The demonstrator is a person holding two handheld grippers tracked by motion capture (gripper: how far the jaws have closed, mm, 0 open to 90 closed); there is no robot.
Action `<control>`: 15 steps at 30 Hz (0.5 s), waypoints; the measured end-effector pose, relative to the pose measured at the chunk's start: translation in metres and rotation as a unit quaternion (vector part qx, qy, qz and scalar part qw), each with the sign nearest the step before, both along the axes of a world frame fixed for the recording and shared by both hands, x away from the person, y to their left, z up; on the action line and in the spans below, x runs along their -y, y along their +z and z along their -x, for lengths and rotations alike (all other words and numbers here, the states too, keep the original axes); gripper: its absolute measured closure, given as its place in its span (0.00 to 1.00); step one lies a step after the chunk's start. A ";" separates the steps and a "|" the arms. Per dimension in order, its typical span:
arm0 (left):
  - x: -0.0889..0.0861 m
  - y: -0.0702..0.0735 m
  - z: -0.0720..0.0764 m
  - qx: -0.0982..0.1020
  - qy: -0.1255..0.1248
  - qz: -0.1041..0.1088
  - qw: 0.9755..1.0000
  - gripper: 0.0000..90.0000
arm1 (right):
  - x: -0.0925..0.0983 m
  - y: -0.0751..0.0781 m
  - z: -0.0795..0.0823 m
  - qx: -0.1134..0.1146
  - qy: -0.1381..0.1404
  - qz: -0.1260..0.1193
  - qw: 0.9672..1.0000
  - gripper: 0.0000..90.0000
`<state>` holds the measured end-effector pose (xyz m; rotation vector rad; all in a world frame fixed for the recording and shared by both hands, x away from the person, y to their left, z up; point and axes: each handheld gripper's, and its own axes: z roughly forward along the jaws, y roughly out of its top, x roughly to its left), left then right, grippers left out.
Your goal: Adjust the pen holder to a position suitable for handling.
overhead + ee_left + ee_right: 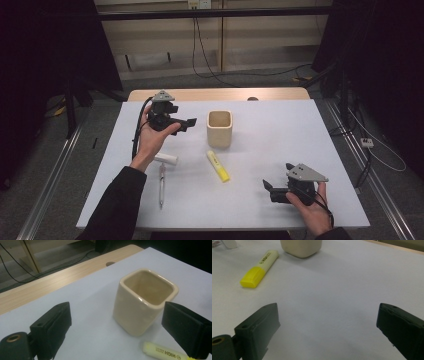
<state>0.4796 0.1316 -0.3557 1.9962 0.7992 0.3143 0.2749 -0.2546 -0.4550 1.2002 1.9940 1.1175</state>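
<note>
A cream square cup [219, 128] stands upright and empty near the middle of the white table [280, 145]. A yellow highlighter [218, 166] lies just in front of it. My left gripper [187, 124] hovers to the left of the cup, jaws open and pointing at it, with nothing held. In the left gripper view the cup [142, 302] stands beyond the open jaws of the left gripper [117, 315], the highlighter [162, 353] below it. My right gripper [268, 190] rests open at the front right, empty. The right gripper view shows the highlighter [259, 268] and cup [301, 247] far ahead.
A small white cylinder [166, 159] and a pen [161, 185] lie on the table's front left, beside the left forearm. A wooden strip [220, 94] runs along the far edge. Bare tabletop lies to the right of the cup.
</note>
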 end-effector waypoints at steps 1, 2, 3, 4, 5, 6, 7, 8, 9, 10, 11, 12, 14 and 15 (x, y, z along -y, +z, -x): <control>-0.003 -0.001 0.002 -0.001 0.000 -0.003 1.000 0.09 | 0.000 0.000 0.000 0.000 0.000 0.000 1.000 0.05; -0.005 -0.002 0.004 -0.002 0.002 -0.004 1.000 0.09 | 0.000 0.000 0.000 -0.001 0.001 0.000 1.000 0.05; -0.007 -0.003 0.006 -0.002 0.003 -0.001 1.000 0.09 | 0.000 0.000 0.000 -0.001 0.001 0.000 1.000 0.05; -0.010 -0.003 0.008 -0.003 0.007 -0.001 1.000 0.09 | -0.001 0.000 0.000 -0.001 0.001 0.000 1.000 0.05; -0.013 -0.004 0.009 -0.004 0.007 0.002 1.000 0.09 | -0.001 0.000 0.000 -0.001 0.001 0.000 1.000 0.05; -0.015 -0.005 0.011 -0.002 0.011 0.003 1.000 0.09 | -0.001 0.000 0.000 -0.002 0.001 0.000 1.000 0.05; -0.018 -0.005 0.013 0.001 0.013 0.003 1.000 0.09 | 0.000 0.000 0.000 -0.002 0.000 0.000 1.000 0.05; -0.021 -0.006 0.015 0.001 0.013 0.008 1.000 0.09 | 0.000 0.000 0.000 -0.002 -0.001 0.000 1.000 0.05; -0.024 -0.006 0.017 -0.002 0.012 0.012 1.000 0.09 | 0.000 0.000 -0.001 -0.002 -0.001 0.001 1.000 0.05; -0.026 -0.007 0.019 0.001 0.014 0.012 1.000 0.09 | 0.000 0.000 -0.001 -0.002 -0.002 0.000 1.000 0.05; -0.028 -0.006 0.021 0.002 0.015 0.009 1.000 0.09 | 0.000 0.000 -0.001 -0.003 -0.003 -0.001 1.000 0.05; -0.029 -0.006 0.022 0.001 0.014 0.007 1.000 0.09 | 0.000 0.000 -0.001 -0.002 -0.003 -0.001 1.000 0.05; -0.031 -0.005 0.026 0.004 0.012 0.004 1.000 0.09 | 0.000 0.000 -0.001 -0.002 -0.002 0.000 1.000 0.05; -0.031 -0.006 0.028 0.003 0.009 0.003 1.000 0.09 | -0.001 0.000 -0.001 -0.002 -0.002 -0.001 1.000 0.05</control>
